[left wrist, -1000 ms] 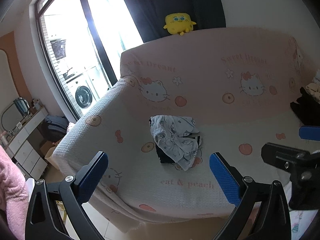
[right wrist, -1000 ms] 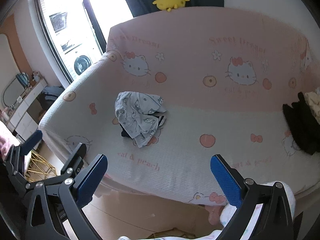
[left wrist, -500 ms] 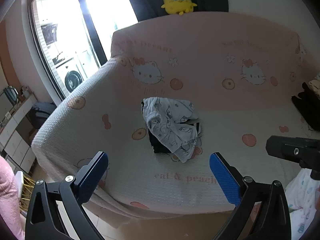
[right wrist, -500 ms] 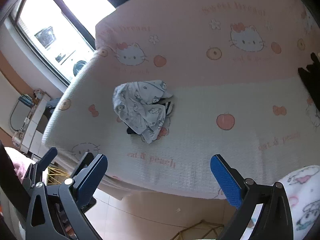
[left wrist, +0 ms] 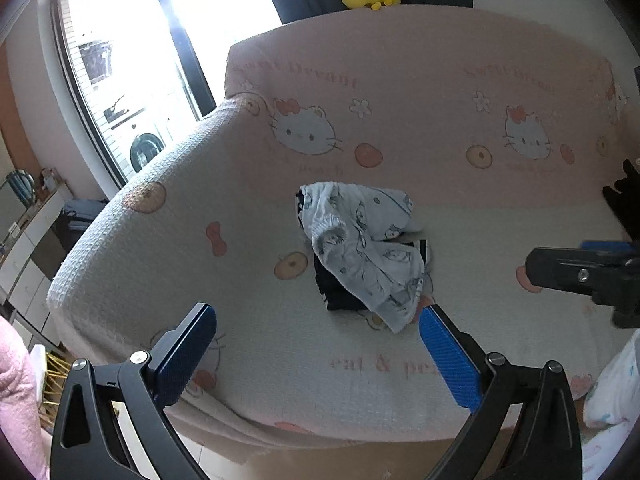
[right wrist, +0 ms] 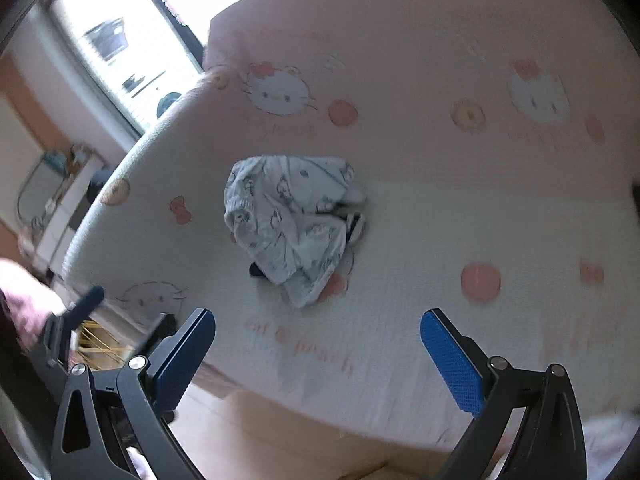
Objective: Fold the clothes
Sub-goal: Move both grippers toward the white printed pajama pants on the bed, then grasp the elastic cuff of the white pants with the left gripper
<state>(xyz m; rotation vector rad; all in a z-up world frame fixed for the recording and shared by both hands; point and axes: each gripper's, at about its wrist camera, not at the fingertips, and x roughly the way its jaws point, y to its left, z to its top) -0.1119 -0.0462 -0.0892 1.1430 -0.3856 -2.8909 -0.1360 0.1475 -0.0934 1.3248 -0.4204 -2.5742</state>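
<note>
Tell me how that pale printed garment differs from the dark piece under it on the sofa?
The pale printed garment is light grey-white with cartoon prints; the dark piece is plain and near black. The printed one lies crumpled on top and shows almost fully; the dark one sits beneath, with only its edges showing. Both rest unfolded in one heap on the pink sofa cover, and neither pair of tongs is touching them.

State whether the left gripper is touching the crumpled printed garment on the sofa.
Apart. In the left wrist view, the open left gripper hovers short of the printed garment; sofa cover shows between them.

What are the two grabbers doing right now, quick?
Left gripper: open, holding nothing.
Right gripper: open, holding nothing.
</note>
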